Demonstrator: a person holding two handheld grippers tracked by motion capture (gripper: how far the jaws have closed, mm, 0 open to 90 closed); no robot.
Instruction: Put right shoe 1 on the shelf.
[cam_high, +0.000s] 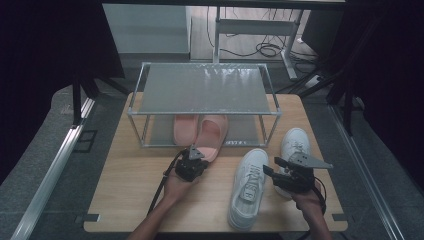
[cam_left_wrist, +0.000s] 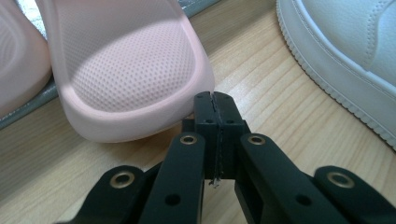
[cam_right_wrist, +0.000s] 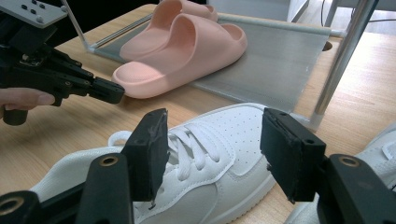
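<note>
Two pink slippers lie on the rack's lower shelf (cam_right_wrist: 275, 51). The right slipper (cam_high: 212, 135) (cam_left_wrist: 130, 70) (cam_right_wrist: 187, 46) sticks out over the shelf's front edge onto the table. My left gripper (cam_high: 199, 157) (cam_left_wrist: 215, 100) (cam_right_wrist: 112, 92) is shut with nothing between its jaws. Its tips sit right at that slipper's near end; I cannot tell if they touch. My right gripper (cam_high: 270, 167) (cam_right_wrist: 215, 140) stands open just above a white sneaker (cam_high: 247, 187) (cam_right_wrist: 219, 154) lying on the table, with its jaws wide apart over the laces.
A two-shelf metal rack (cam_high: 205, 90) stands at the back of the wooden table (cam_high: 135, 190). The other pink slipper (cam_high: 184, 129) lies further in. A second white sneaker (cam_high: 295, 142) (cam_right_wrist: 373, 140) lies right of my right gripper. Bare wood lies at the table's left.
</note>
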